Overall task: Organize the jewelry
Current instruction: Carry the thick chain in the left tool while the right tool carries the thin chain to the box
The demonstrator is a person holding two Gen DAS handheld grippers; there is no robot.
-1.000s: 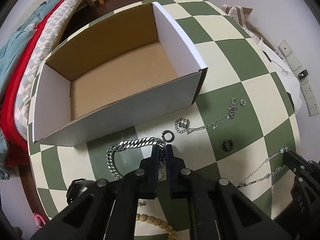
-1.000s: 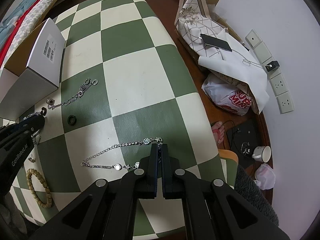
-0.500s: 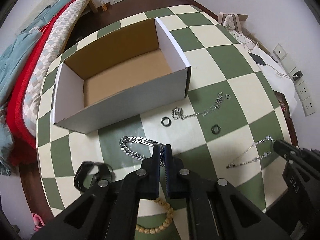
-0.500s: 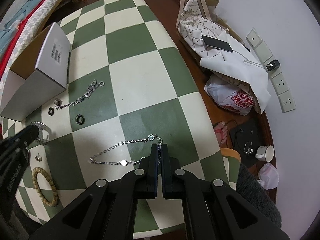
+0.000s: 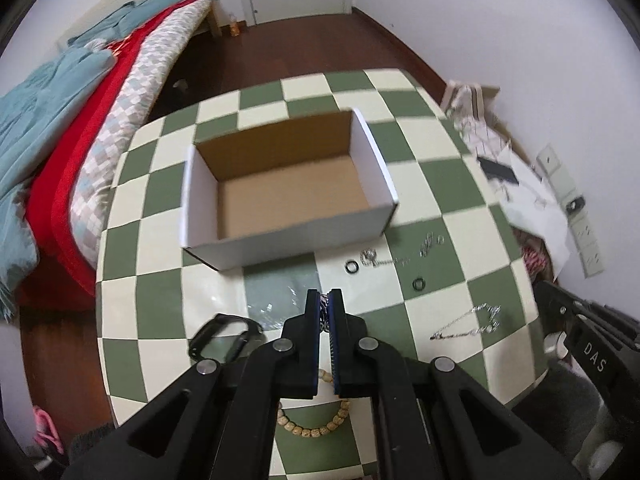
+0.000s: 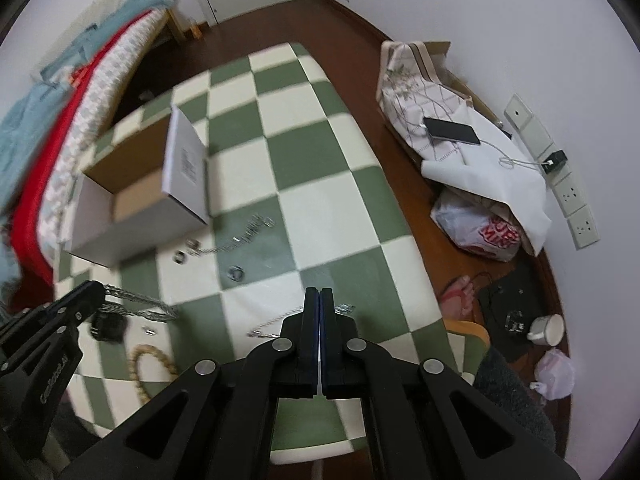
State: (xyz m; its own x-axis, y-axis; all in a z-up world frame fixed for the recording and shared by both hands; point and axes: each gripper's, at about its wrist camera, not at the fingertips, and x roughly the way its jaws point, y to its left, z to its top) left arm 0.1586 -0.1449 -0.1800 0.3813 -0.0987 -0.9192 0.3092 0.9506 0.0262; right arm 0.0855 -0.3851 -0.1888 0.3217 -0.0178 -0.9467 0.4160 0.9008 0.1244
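Observation:
My left gripper (image 5: 327,295) is shut on a thick silver chain (image 6: 136,307) and holds it above the checked table (image 5: 472,184); the chain hangs from its tips in the right wrist view. My right gripper (image 6: 320,294) is shut on a thin silver necklace (image 5: 468,324), which trails onto the table. An open white cardboard box (image 5: 288,220) with a bare brown floor stands beyond the left gripper. A thin chain (image 5: 400,258), two dark rings (image 5: 352,267) (image 5: 419,283), a bead bracelet (image 5: 316,428) and a black watch (image 5: 224,336) lie on the table.
A bed with red and blue covers (image 5: 72,128) stands left of the table. Bags, a phone (image 6: 452,130) and wall sockets are on the floor side at the right. The table's near edge is just below both grippers.
Both grippers have risen and pulled back from the table. The thick chain has left the table with the left gripper. The thin necklace's end has lifted with the right gripper.

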